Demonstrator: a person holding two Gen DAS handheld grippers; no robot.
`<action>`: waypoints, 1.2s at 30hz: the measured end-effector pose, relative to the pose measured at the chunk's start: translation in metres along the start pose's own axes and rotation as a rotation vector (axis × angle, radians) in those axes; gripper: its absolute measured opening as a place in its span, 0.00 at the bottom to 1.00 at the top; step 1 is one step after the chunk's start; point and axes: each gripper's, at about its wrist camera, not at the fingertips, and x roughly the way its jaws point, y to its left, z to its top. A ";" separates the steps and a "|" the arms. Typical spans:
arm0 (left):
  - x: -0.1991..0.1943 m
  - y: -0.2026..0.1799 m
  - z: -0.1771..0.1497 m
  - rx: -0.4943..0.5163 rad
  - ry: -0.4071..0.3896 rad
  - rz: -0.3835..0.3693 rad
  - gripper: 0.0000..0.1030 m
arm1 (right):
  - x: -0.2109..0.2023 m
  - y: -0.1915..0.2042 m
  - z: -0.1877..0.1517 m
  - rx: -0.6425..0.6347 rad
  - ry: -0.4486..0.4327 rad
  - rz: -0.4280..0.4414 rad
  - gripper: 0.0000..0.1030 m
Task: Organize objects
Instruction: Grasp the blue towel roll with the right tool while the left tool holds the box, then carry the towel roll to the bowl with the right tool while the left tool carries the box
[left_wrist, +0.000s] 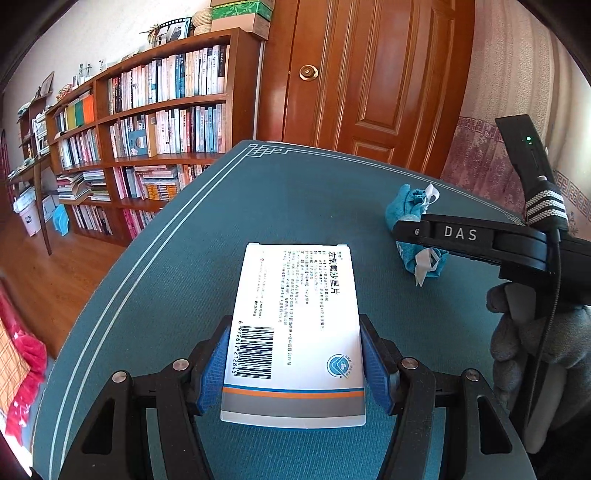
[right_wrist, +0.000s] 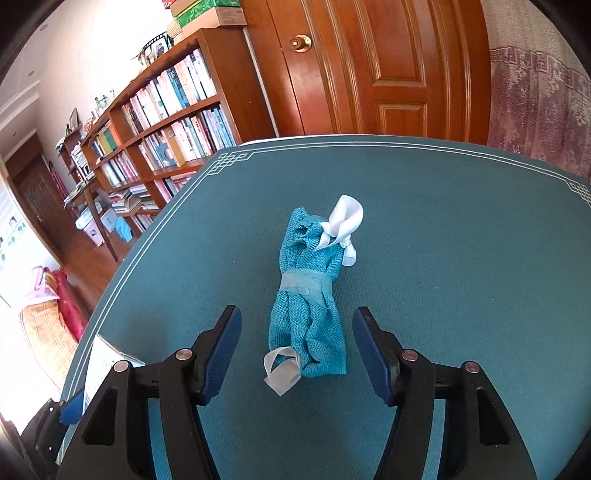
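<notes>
My left gripper is shut on a white medicine box with a barcode and Chinese print, its blue pads pressed to the box's two long sides, just above the teal table mat. A rolled teal cloth bundle with white ribbons lies on the mat. My right gripper is open, its blue pads on either side of the bundle's near end, not touching it. In the left wrist view the bundle lies at the right, partly hidden by the right gripper's black body. A corner of the box shows in the right wrist view.
The teal mat with white border lines covers the table. A wooden bookshelf full of books stands to the left, a wooden door behind the table, a patterned curtain at the right. A gloved hand holds the right gripper.
</notes>
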 end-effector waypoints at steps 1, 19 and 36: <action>0.000 0.000 0.000 -0.003 0.001 -0.001 0.65 | 0.005 0.002 0.001 -0.004 0.008 -0.007 0.57; -0.004 -0.003 0.000 0.014 -0.007 -0.022 0.65 | -0.043 -0.010 -0.032 0.024 -0.024 -0.020 0.40; -0.022 -0.036 -0.004 0.095 -0.019 -0.064 0.65 | -0.156 -0.097 -0.085 0.171 -0.119 -0.144 0.40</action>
